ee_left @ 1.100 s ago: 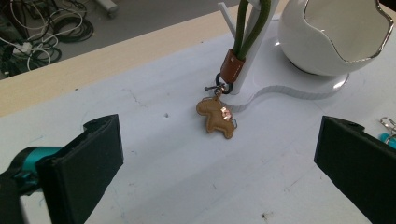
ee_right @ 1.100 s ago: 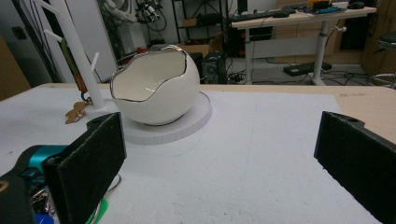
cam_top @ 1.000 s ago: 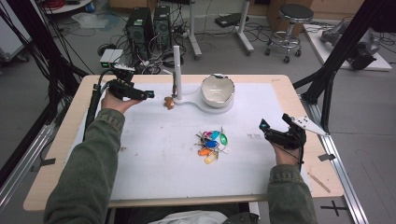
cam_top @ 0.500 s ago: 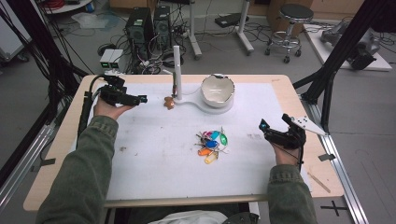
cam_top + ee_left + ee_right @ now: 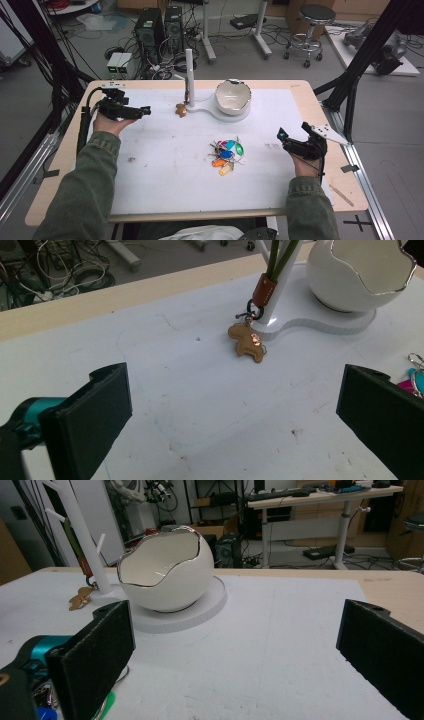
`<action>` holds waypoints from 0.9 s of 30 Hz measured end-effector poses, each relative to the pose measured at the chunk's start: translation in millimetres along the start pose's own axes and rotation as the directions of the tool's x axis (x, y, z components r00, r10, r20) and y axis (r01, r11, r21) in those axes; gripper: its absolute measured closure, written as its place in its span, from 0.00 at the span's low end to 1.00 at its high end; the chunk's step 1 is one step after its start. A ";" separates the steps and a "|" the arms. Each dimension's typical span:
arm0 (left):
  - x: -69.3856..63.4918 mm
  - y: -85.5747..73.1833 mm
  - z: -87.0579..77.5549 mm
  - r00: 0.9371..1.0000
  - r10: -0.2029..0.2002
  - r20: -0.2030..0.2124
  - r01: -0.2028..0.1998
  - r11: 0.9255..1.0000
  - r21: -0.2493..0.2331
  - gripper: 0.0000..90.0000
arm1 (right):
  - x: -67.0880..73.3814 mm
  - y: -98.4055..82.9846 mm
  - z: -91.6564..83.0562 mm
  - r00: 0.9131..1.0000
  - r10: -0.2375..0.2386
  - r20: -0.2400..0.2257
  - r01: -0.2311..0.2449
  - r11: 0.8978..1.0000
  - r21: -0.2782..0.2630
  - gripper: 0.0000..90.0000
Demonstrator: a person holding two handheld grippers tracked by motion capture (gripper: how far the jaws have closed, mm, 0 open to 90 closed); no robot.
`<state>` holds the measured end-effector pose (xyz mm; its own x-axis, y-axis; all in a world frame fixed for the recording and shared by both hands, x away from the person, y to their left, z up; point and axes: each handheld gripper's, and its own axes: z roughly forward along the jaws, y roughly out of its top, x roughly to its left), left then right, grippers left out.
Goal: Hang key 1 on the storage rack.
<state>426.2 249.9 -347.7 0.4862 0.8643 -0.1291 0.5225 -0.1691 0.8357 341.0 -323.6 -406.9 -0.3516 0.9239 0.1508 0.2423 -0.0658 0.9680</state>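
The left gripper (image 5: 145,109), released, is drawing back toward the frame's left from the hung keychain (image 5: 180,110), while the right gripper (image 5: 282,137) is waiting open beside the keys (image 5: 226,153).

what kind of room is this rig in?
Most likely a robotics or data-collection lab, not a home. Desktop computer towers sit on the floor among loose cables, black frame struts flank the table, and a rolling stool and desks stand behind.

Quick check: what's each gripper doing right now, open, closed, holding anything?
Left gripper: open, holding nothing, near the brown charm.
Right gripper: open, holding nothing, beside the keys.
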 end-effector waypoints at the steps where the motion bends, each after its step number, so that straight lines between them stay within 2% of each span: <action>1: 0.2 -1.4 -0.8 1.000 0.000 -0.001 0.000 1.000 -0.002 0.02 | 0.0 0.0 0.0 1.000 -0.001 0.000 0.001 1.000 0.001 0.01; 27: 3.1 -36.5 -16.8 0.999 -0.034 -0.003 0.034 0.999 -0.026 0.02 | 0.9 -0.7 1.1 1.000 -0.006 0.000 0.006 1.000 0.009 0.01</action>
<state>396.8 266.6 -369.7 0.4657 0.8712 -0.1556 0.5204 -0.1273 0.8444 341.5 -322.3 -407.6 -0.3532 0.9243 0.1449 0.2485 -0.0567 0.9670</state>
